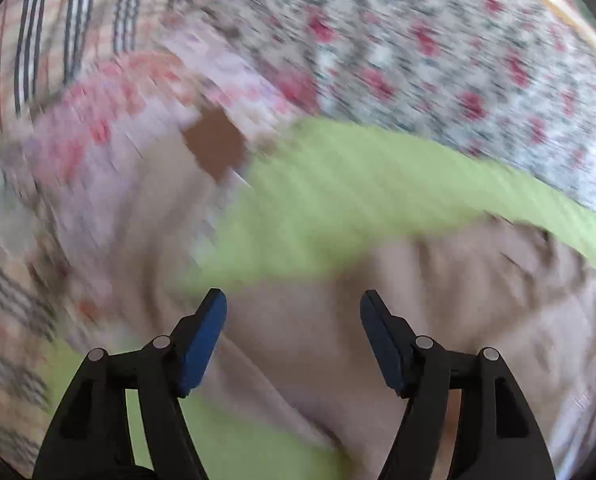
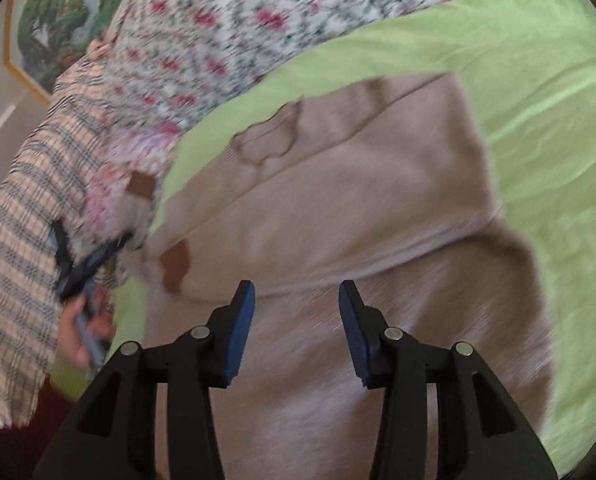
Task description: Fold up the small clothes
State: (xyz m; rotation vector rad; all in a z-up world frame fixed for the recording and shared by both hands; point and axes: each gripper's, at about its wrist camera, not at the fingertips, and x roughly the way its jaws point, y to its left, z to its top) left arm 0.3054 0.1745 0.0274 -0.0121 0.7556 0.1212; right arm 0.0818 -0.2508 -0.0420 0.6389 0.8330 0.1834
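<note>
Both claws gape over a soft beige knit garment on a lime-green sheet.

The left claw [image 1: 294, 300] and right claw [image 2: 297, 292], with blue pads on black arms, stand parted, gripping nothing and tilted down at the beige knit garment [image 2: 338, 200], which lies folded on the lime-green sheet [image 2: 538, 100]. Beyond it lie a red-flowered cloth [image 2: 218, 20], a plaid fabric [image 2: 18, 220] and a framed landscape picture [image 2: 50, 28]. At the right view's left edge, a hand [image 2: 78, 332] is visible.

Beige garment on a lime-green sheet.
The beige garment [image 2: 338, 208] lies spread and folded over itself across the lime-green sheet [image 2: 546, 92], showing a stitched outline motif and a brown patch [image 2: 176, 266] near its left edge.
</note>
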